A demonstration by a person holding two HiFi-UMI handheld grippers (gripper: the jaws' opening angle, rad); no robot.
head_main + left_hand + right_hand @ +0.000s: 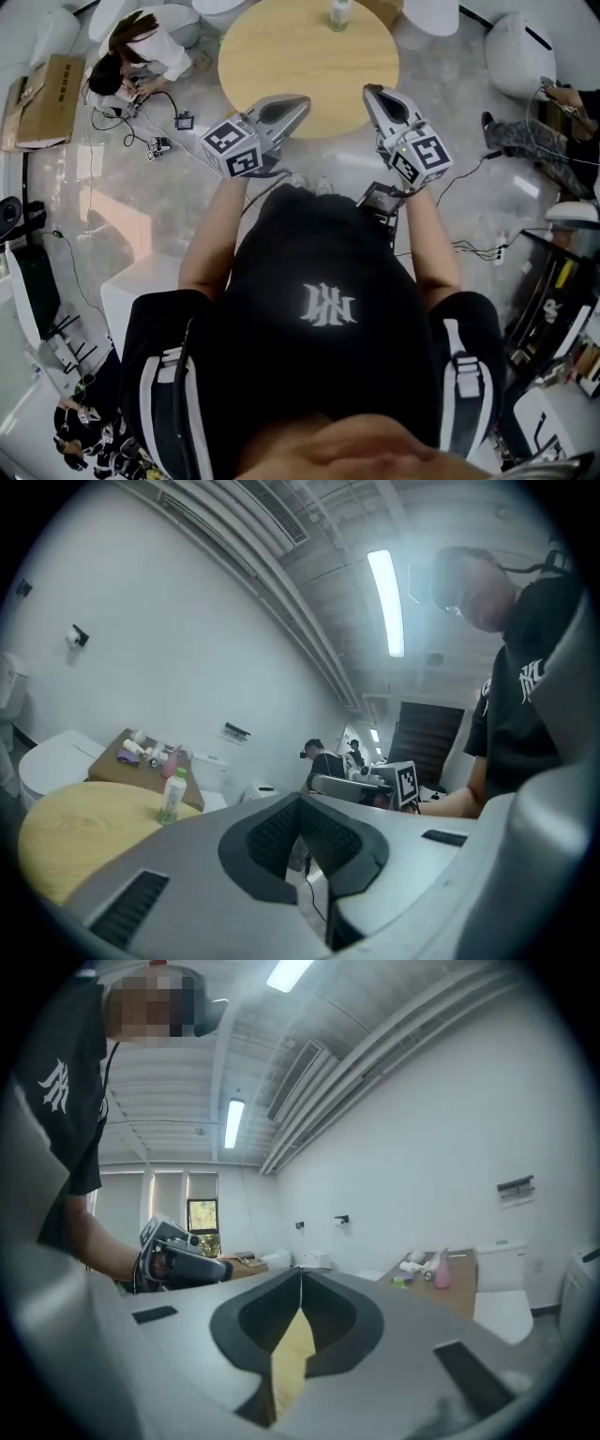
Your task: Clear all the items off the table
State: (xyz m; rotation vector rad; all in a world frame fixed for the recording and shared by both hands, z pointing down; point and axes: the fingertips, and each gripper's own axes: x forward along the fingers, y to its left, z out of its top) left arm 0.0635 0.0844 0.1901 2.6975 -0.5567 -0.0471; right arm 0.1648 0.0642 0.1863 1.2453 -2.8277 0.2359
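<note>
A round wooden table (309,56) stands ahead of me in the head view. On its far side stands a green-capped bottle (339,13) with a green label, which also shows upright in the left gripper view as the bottle (172,797) on the table (75,836). My left gripper (298,101) hovers over the table's near edge with its jaws together and nothing between them. To its right, my right gripper (372,92) is also shut and empty. In the right gripper view the tabletop (292,1354) shows through the slot below the closed tips (300,1274).
A person (141,52) crouches on the floor at the far left among cables and small devices (159,145). A cardboard box (47,94) lies at the left. White seats (520,52) ring the table. Someone's legs (534,141) stretch out at the right. A brown side table (141,757) holds several small items.
</note>
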